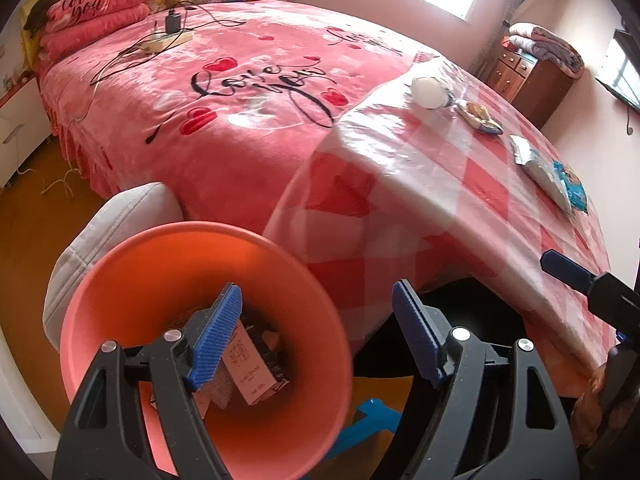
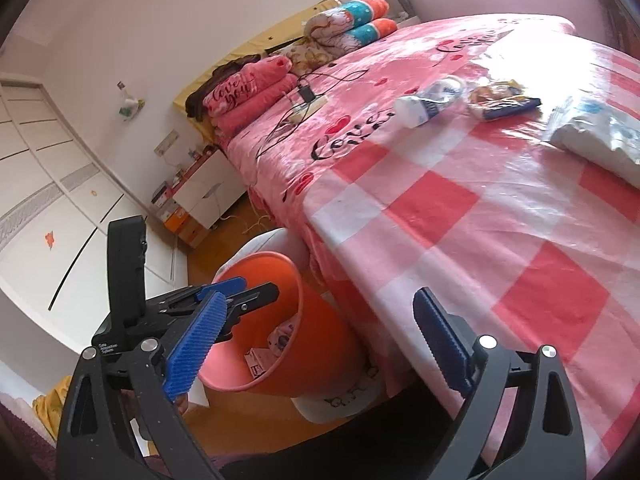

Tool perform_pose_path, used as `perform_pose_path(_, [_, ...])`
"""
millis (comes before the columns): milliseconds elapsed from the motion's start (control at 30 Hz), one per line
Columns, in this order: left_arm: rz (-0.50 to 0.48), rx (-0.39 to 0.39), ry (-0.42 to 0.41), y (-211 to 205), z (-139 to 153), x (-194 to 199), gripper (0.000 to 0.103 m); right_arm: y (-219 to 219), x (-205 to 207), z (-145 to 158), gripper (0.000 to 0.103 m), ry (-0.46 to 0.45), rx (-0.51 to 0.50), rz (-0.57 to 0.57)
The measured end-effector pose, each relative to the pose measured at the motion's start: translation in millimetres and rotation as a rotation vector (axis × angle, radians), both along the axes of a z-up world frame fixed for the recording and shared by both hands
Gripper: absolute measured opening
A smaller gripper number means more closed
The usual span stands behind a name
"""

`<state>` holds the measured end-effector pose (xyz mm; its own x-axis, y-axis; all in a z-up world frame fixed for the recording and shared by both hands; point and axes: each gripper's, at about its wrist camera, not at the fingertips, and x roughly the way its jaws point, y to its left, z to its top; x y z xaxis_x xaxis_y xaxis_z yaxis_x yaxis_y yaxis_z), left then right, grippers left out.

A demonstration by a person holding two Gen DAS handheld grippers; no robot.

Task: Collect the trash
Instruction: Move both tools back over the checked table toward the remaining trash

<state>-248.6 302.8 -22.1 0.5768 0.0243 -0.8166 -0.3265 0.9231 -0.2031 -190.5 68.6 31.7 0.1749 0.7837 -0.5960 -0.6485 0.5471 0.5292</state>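
An orange trash bin [image 1: 168, 280] stands on the floor beside the bed, with a carton [image 1: 248, 372] and other packaging inside; it also shows in the right wrist view [image 2: 304, 340]. My left gripper [image 1: 316, 336] is open and empty over the bin's rim. My right gripper [image 2: 316, 348] is open and empty above the bed's edge, and the left gripper [image 2: 228, 300] shows over the bin there. On the checked plastic sheet [image 2: 460, 208] lie a white bottle [image 2: 424, 104], a snack wrapper [image 2: 500, 104] and a white bag [image 2: 596, 132]. These also show in the left wrist view: bottle [image 1: 430, 92], wrapper [image 1: 480, 117], bag [image 1: 552, 172].
A pink "Love you" blanket [image 1: 224, 92] covers the bed. A power strip with charger and cables [image 1: 168, 36] lies near the pillows [image 1: 92, 20]. A grey cushion [image 1: 100, 232] sits behind the bin. A wooden cabinet [image 1: 528, 76] stands by the far wall. A white nightstand [image 2: 208, 192] is beside the bed.
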Motion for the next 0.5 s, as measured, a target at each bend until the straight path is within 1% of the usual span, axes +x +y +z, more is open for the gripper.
perform_pose_path(67, [-0.007,0.001,-0.001,-4,2,2,0.083,-4,3,0,0.094,0.006,0.008,-0.011])
perform_pose_path(500, [-0.080,0.031,-0.011,-39,15,16,0.083,-41,14,3,0.095,0.013,0.060,-0.093])
